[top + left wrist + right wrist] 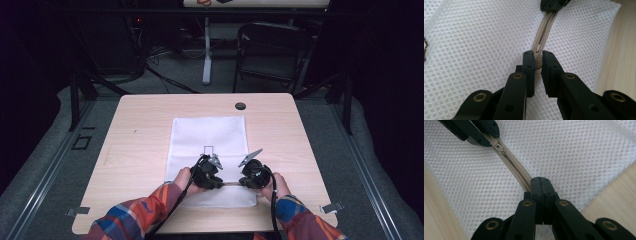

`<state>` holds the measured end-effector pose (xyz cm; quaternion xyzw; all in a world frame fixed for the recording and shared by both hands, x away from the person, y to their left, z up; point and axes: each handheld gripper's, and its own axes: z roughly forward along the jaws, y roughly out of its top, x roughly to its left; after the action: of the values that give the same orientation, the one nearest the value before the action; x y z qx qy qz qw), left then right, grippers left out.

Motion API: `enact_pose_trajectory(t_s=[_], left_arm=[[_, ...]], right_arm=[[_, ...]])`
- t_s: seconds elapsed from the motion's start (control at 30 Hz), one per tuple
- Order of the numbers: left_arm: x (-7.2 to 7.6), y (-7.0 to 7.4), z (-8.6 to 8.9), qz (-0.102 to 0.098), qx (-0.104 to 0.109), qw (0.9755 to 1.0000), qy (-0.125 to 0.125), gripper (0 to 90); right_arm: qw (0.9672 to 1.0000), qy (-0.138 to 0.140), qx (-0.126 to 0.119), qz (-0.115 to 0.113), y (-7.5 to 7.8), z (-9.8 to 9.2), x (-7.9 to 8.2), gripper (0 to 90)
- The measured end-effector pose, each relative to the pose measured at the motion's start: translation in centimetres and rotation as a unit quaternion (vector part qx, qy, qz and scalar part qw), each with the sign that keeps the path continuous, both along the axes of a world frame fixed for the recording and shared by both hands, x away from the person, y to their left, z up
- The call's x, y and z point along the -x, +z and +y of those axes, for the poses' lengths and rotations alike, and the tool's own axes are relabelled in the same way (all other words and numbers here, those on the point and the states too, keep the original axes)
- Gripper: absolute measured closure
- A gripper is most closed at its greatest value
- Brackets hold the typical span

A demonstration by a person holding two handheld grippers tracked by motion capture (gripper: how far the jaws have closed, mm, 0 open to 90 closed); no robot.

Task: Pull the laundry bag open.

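A white mesh bag (210,132) lies flat on the wooden table (145,150), with a beige zipper (231,184) running across its near end. Both grippers point down at that zipper. My left gripper (538,58) is shut on the zipper pull (538,64), just behind the slider (500,148). My right gripper (539,182) is shut on the zipper tape (516,171) a short way along, with its jaws pressed together. In the high view the left gripper (216,180) and right gripper (244,181) sit close together, each held by a hand in a plaid sleeve.
A small outlined rectangle (209,150) marks the bag's middle. A black round cap (240,106) sits in the tabletop near the far edge. Beyond the table stand a dark chair (270,50) and a white post (206,50). Bare wood (614,195) shows beside the bag.
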<state>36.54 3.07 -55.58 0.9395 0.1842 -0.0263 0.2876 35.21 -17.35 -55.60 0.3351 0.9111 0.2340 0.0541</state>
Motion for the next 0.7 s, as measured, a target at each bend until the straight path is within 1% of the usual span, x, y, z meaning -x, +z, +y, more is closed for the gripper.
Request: enact_pose_trajectory(t_s=[0.07,0.1,0.13,0.23,0.27,0.3,0.4,0.5,0.53,0.6,0.63,0.67,0.7], left_arm=[[-0.01,0.0,0.03,0.001,0.0,1.0,0.0,81.3],[-0.02,0.02,0.06,0.0,0.001,1.0,0.001,81.3],[0.0,0.04,0.07,-0.001,0.001,1.0,0.001,81.3],[0.03,0.13,0.14,-0.002,0.001,1.0,0.0,81.3],[0.03,0.14,0.16,-0.003,0.002,1.0,0.0,81.3],[0.04,0.12,0.18,-0.003,0.003,1.0,0.001,81.3],[0.05,0.11,0.18,-0.002,-0.002,1.0,0.0,81.3],[0.14,0.15,0.15,-0.004,0.0,1.0,-0.004,81.3],[0.17,0.23,0.22,-0.008,-0.001,1.0,-0.004,81.3],[0.2,0.17,0.28,-0.005,-0.004,1.0,-0.007,81.3],[0.24,0.13,0.35,-0.005,-0.001,1.0,-0.004,81.3],[0.22,0.11,0.36,-0.004,-0.004,1.0,-0.005,81.3],[0.21,0.1,0.36,-0.004,-0.005,1.0,-0.004,81.3]], right_arm=[[1.0,0.0,-0.001,0.001,0.0,0.01,0.01,90.0],[1.0,0.003,0.005,-0.001,0.05,0.01,-0.01,90.0],[1.0,0.003,0.006,-0.002,0.05,0.01,-0.01,90.0],[1.0,0.001,-0.002,0.001,-0.01,-0.02,0.0,90.0],[1.0,0.0,0.001,-0.001,-0.01,-0.05,-0.02,90.0],[1.0,0.0,-0.002,0.001,-0.01,-0.01,0.0,90.0],[1.0,0.0,0.0,0.0,0.0,0.01,0.02,90.0],[1.0,-0.001,-0.002,0.001,-0.01,-0.02,0.03,90.0],[1.0,0.0,0.002,0.0,0.01,-0.06,-0.01,90.0],[1.0,-0.001,0.002,-0.001,0.01,-0.07,0.01,90.0],[1.0,0.0,0.002,-0.001,0.01,-0.07,0.0,90.0],[0.9999,-0.007,-0.008,-0.002,-0.14,0.01,0.08,90.0],[1.0,-0.001,0.0,0.0,-0.01,-0.05,0.01,90.0]])
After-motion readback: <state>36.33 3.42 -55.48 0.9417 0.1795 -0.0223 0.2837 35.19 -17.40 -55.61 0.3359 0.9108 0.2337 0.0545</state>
